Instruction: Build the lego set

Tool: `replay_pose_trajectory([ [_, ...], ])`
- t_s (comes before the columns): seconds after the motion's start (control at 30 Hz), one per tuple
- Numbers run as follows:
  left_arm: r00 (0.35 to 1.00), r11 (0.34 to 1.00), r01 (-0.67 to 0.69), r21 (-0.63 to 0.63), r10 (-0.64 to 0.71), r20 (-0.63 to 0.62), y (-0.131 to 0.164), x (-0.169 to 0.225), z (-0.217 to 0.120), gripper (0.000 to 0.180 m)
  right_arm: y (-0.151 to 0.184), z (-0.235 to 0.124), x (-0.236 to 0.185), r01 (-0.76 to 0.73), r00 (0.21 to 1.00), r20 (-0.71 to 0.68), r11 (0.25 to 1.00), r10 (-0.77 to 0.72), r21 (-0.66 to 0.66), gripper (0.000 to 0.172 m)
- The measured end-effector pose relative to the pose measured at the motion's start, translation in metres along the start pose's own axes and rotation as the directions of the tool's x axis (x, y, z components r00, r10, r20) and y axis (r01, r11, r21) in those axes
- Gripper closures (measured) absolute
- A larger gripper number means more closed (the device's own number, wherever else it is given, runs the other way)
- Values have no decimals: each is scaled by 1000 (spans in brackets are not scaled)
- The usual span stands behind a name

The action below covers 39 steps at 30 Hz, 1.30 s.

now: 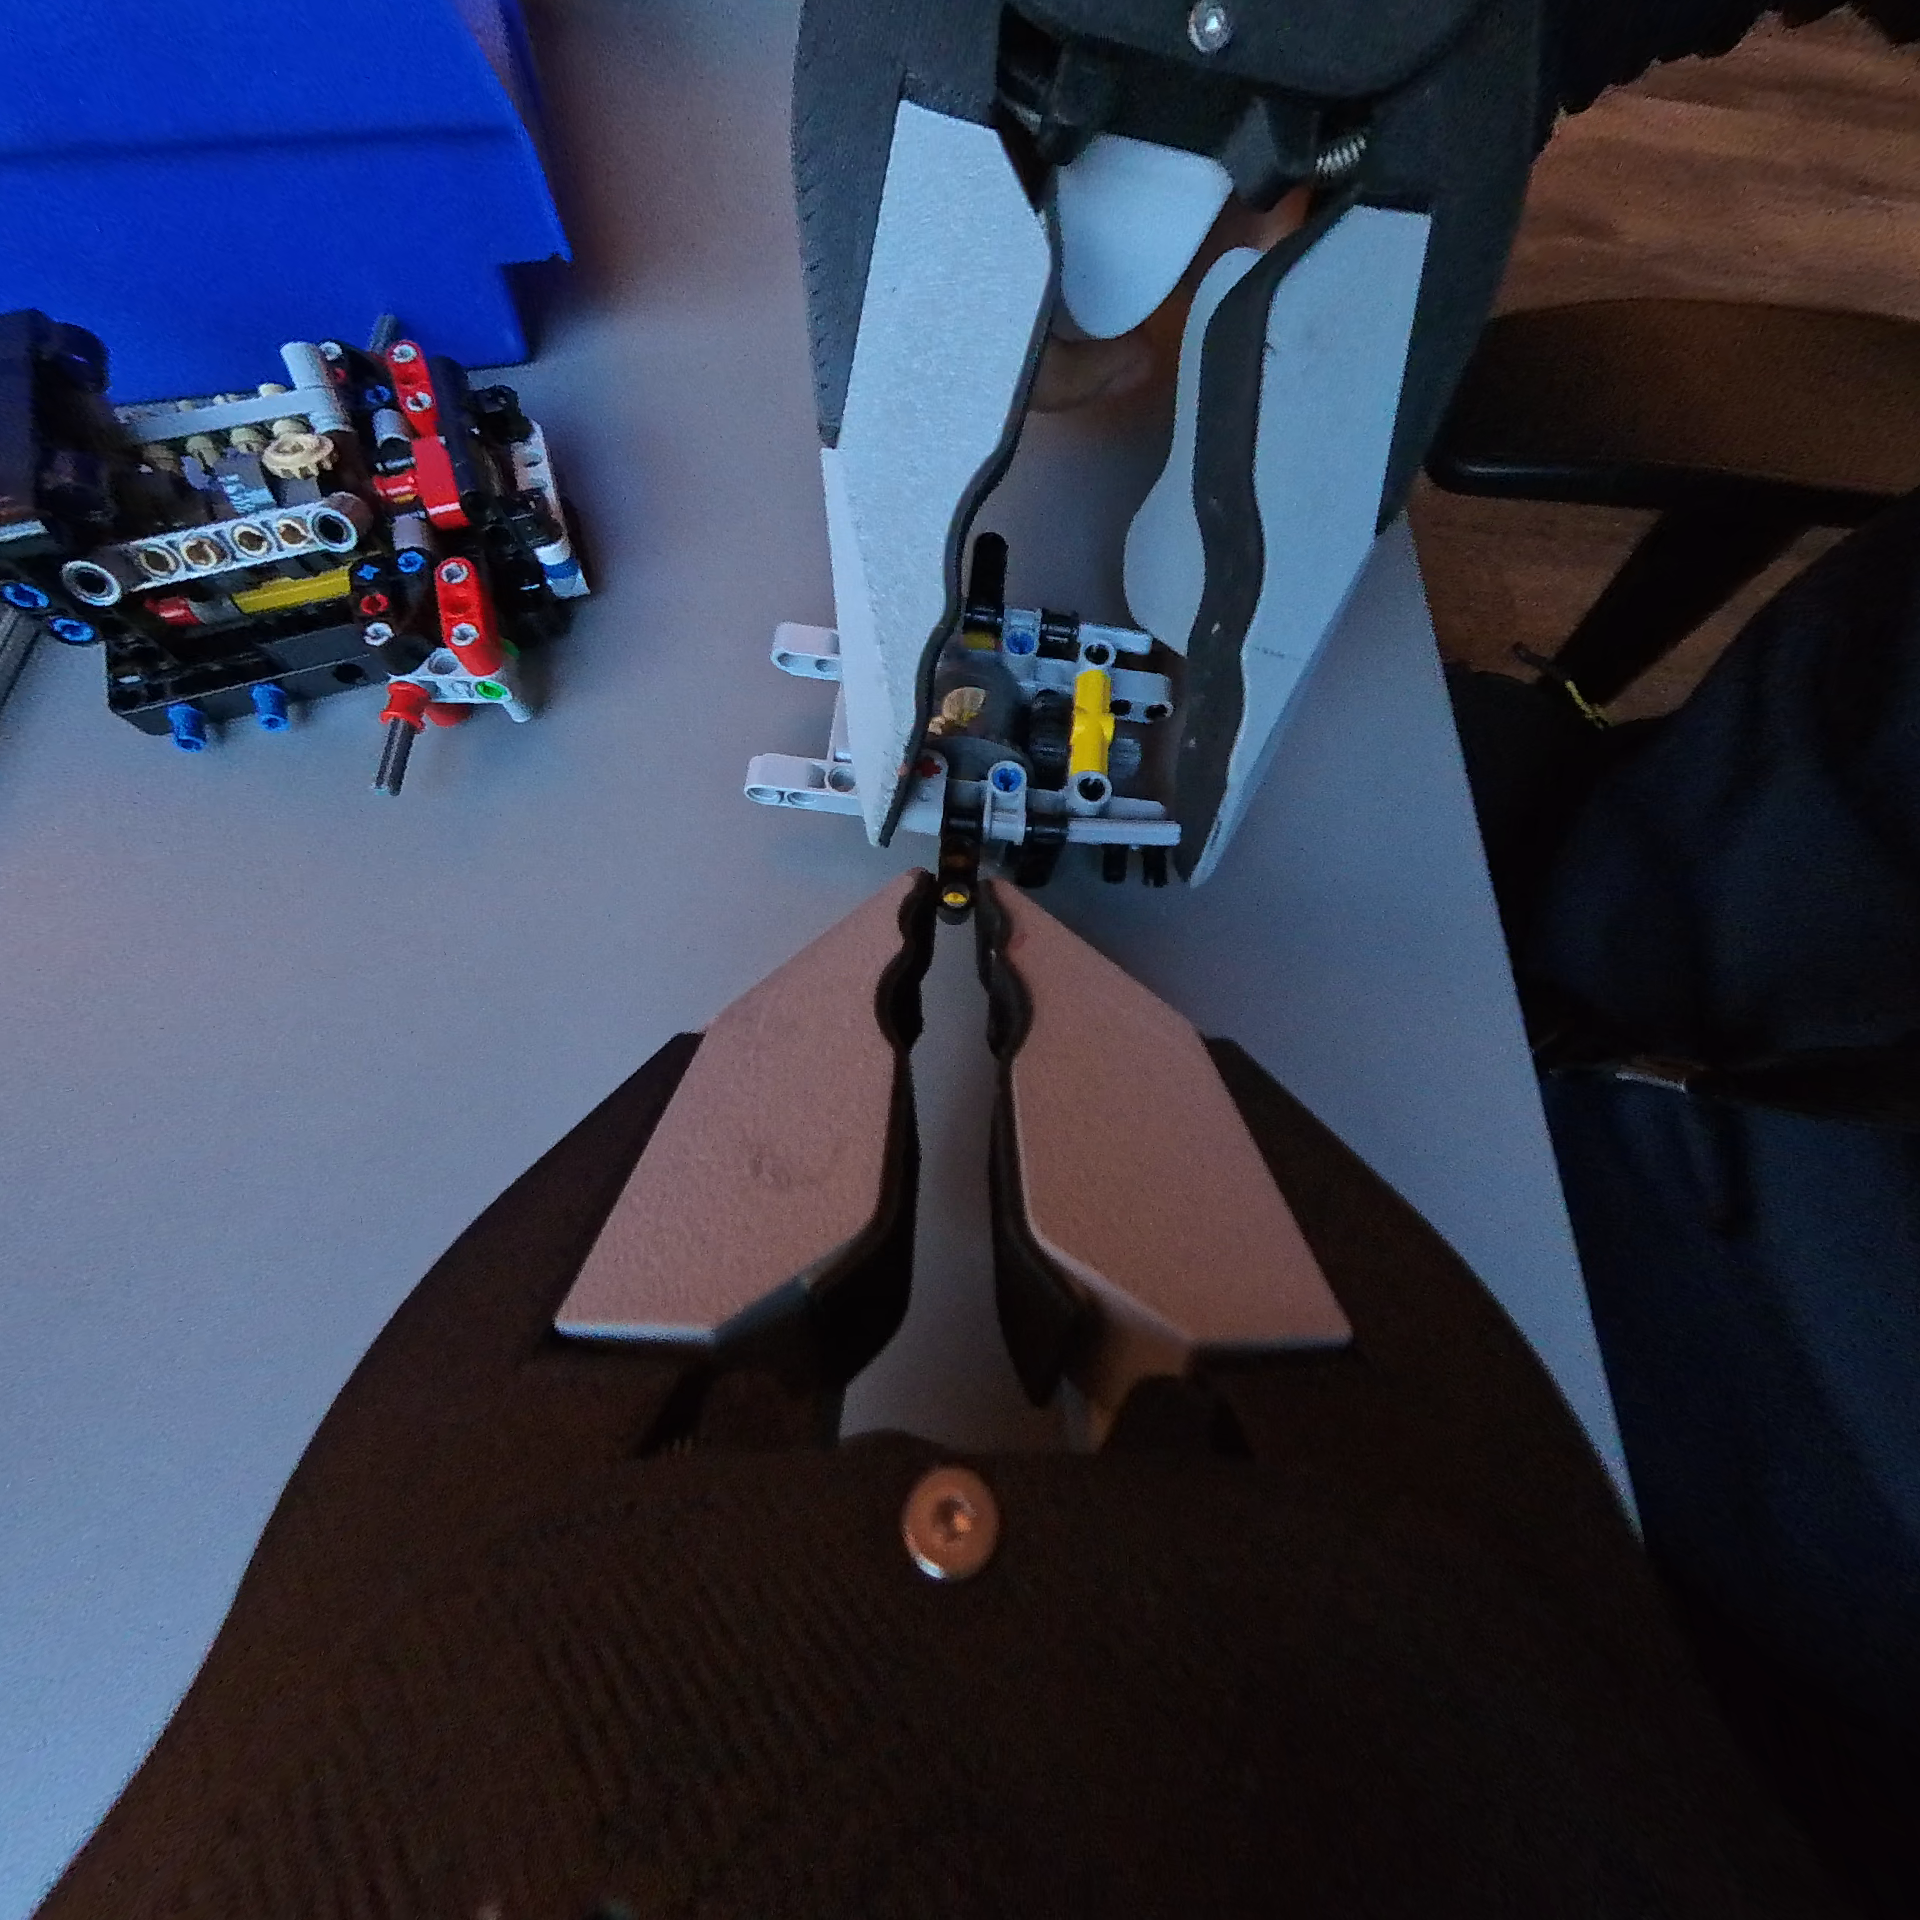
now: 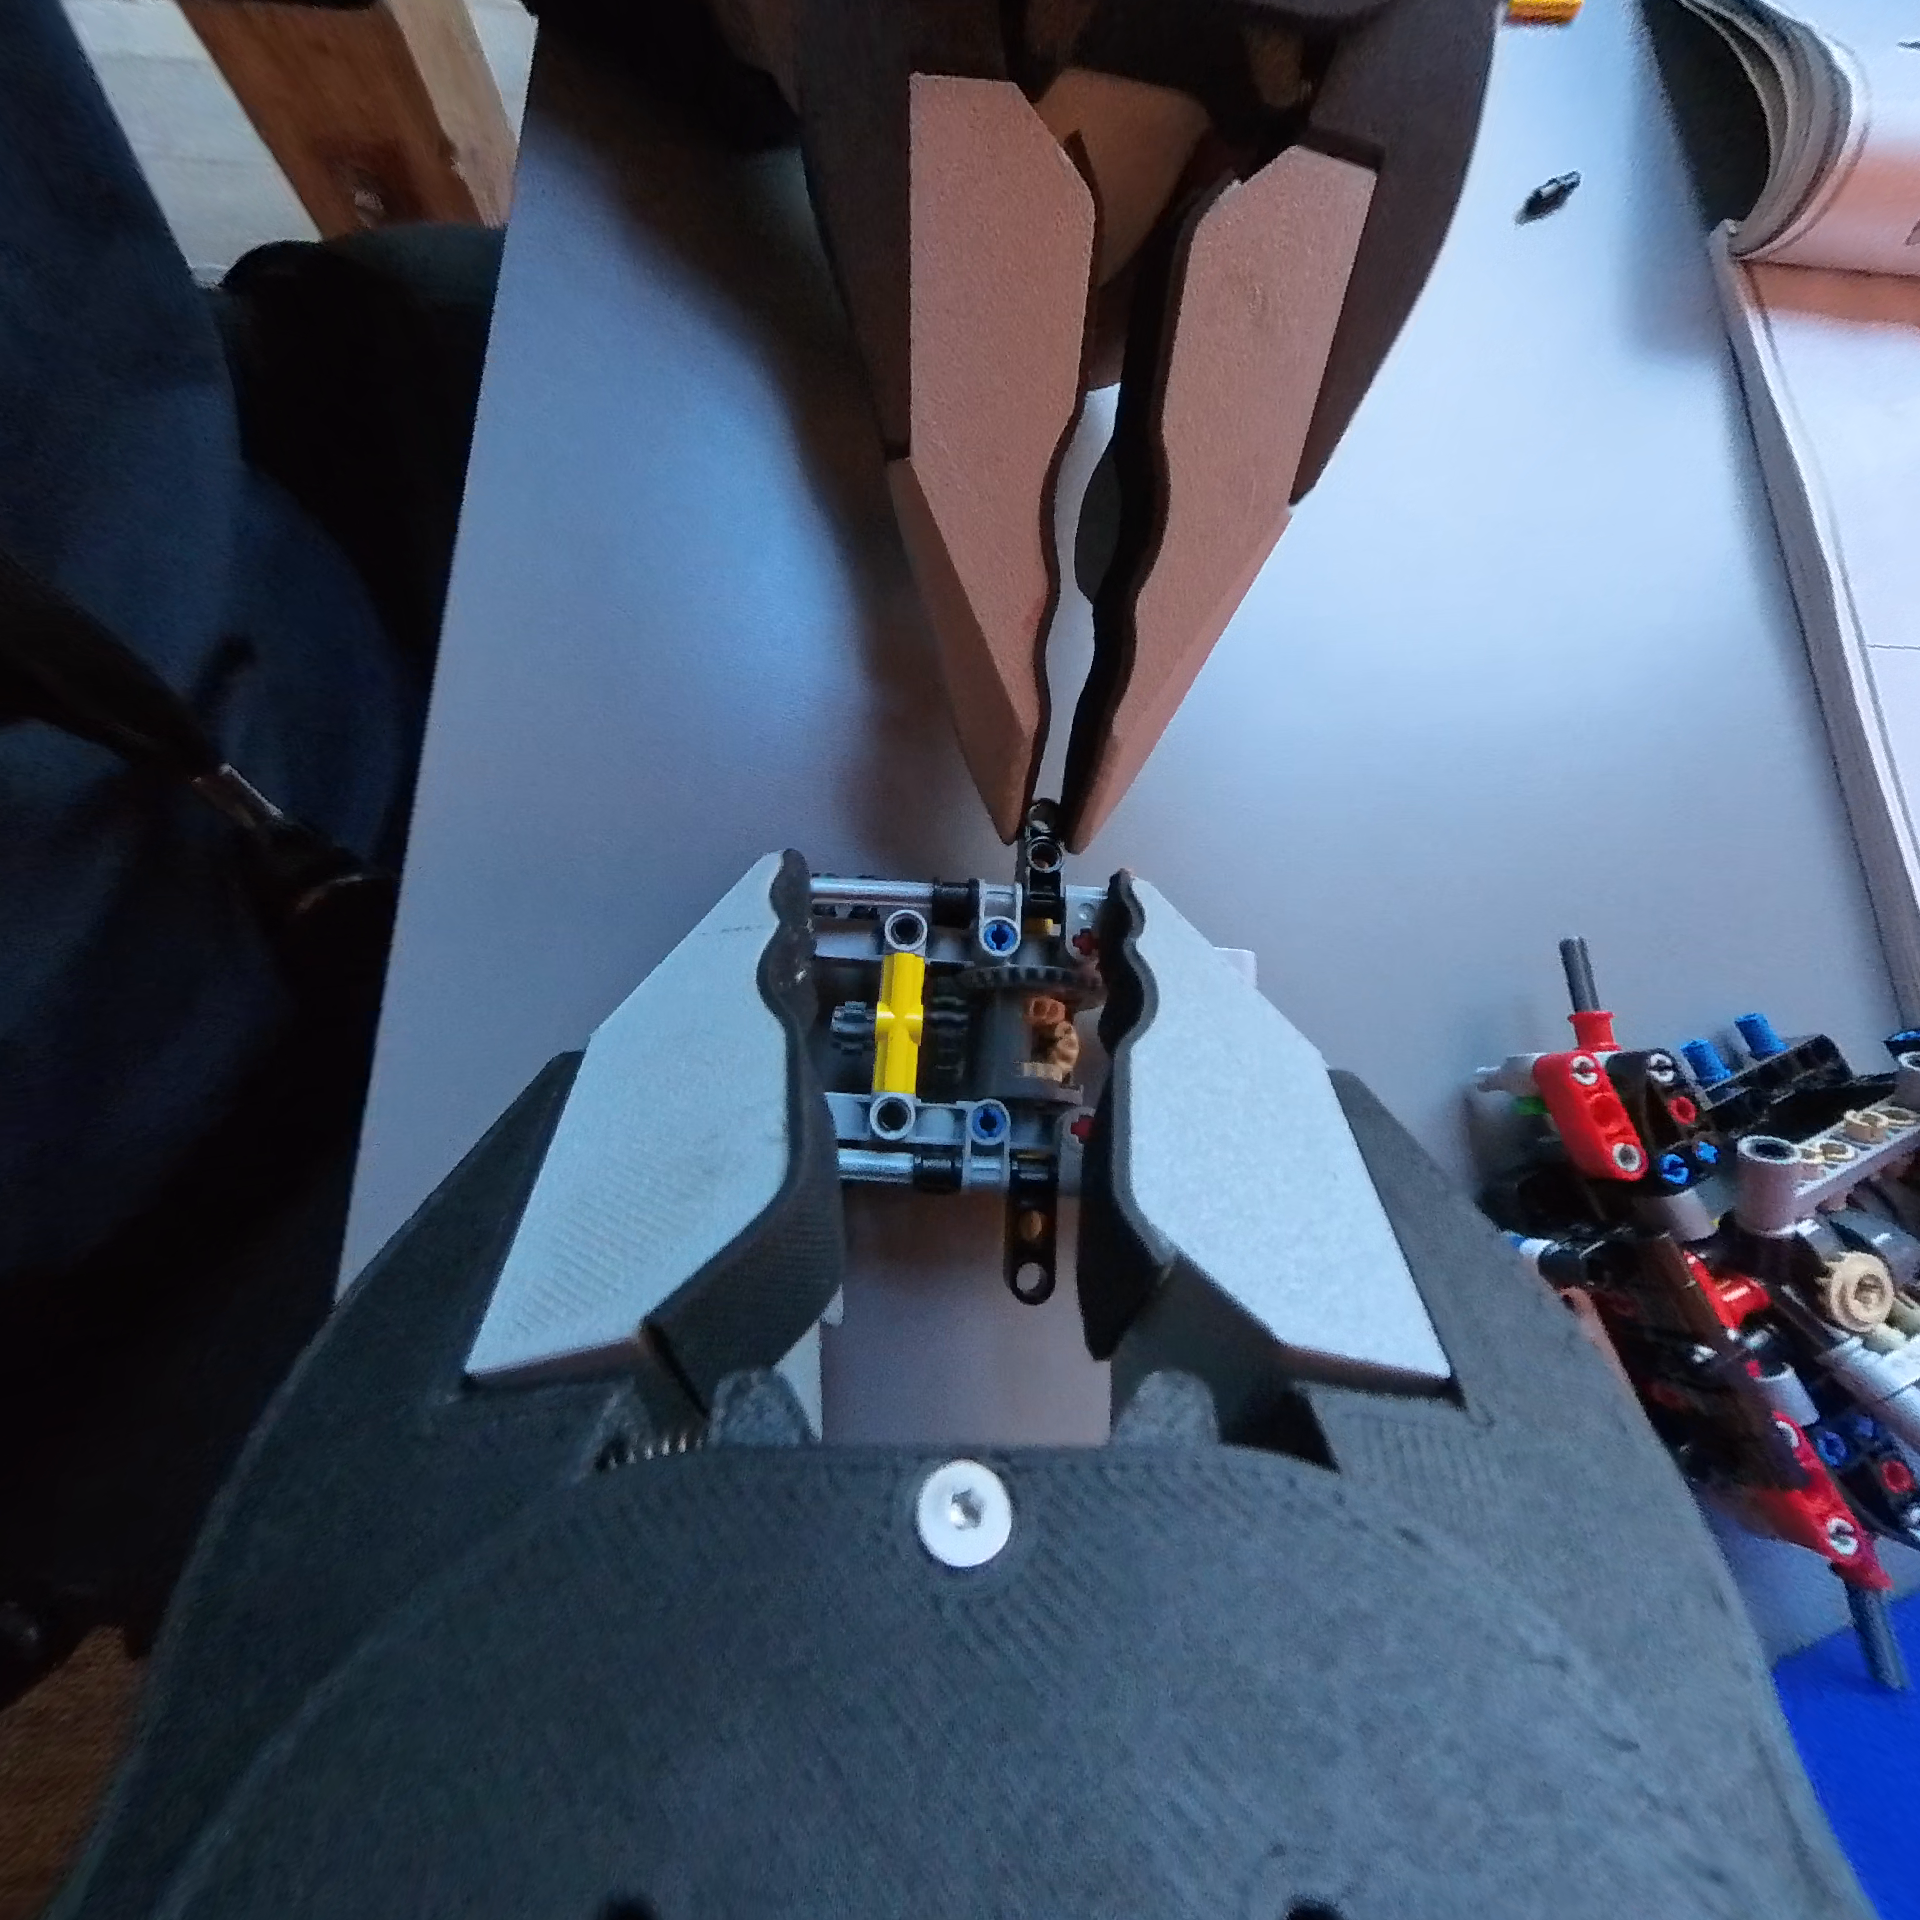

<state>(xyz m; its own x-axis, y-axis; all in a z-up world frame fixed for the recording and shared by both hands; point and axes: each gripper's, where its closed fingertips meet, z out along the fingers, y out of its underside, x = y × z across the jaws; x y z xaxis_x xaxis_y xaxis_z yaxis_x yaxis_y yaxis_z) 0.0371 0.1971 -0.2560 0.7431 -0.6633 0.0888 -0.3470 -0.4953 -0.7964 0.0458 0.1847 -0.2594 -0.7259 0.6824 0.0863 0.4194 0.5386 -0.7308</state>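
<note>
a pale grey table (image 1: 312, 1039) fills the room's middle, with a wooden floor and a dark chair past its edge and a person in dark blue clothing sitting close by. on the table the right tool (image 2: 951, 914), grey-fingered, straddles a small grey gear frame (image 2: 956, 1039), its black pads pressed against the frame's two sides; inside the frame sit a yellow axle connector (image 2: 897, 1023), a tan gear and blue pins. a thin black link arm (image 2: 1044, 852) sticks out from the frame's far bar, and the left tool (image 1: 954, 888), with its brownish-pink fingers drawn nearly together, pinches the tip of that arm between its fingertips. a second black link arm (image 2: 1031, 1236) hangs off the frame's near side, lying loose between the right tool's fingers. well apart sits a larger brick assembly (image 1: 291, 540) of black, red and grey beams with blue pins, just beside a blue bin (image 1: 260, 177). a stack of paper (image 2: 1787, 135) lies at the table's far corner.
</note>
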Motion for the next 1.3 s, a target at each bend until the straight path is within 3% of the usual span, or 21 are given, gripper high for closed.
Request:
replay_pose_trajectory([
  [0.3,999,1000,-4,9,4,32,-2,-1,2,176,-1,-1,2,-71,997,-12,997,71,29,118],
  [0.73,1000,1000,-1,-19,2,10,2,3,3,176,1,2,-2,-56,998,-40,996,53,-70,118],
  [0.83,1000,1000,13,-10,-13,7,2,3,1,176,0,3,-1,-3,994,-105,1000,1,-20,118],
  [1.07,999,999,34,11,-34,8,-2,2,1,176,-3,-1,-1,-115,993,4,988,115,102,119],
  [1.3,999,999,42,8,-42,26,-1,-3,1,176,-2,1,4,-124,990,-52,988,129,91,118],
])
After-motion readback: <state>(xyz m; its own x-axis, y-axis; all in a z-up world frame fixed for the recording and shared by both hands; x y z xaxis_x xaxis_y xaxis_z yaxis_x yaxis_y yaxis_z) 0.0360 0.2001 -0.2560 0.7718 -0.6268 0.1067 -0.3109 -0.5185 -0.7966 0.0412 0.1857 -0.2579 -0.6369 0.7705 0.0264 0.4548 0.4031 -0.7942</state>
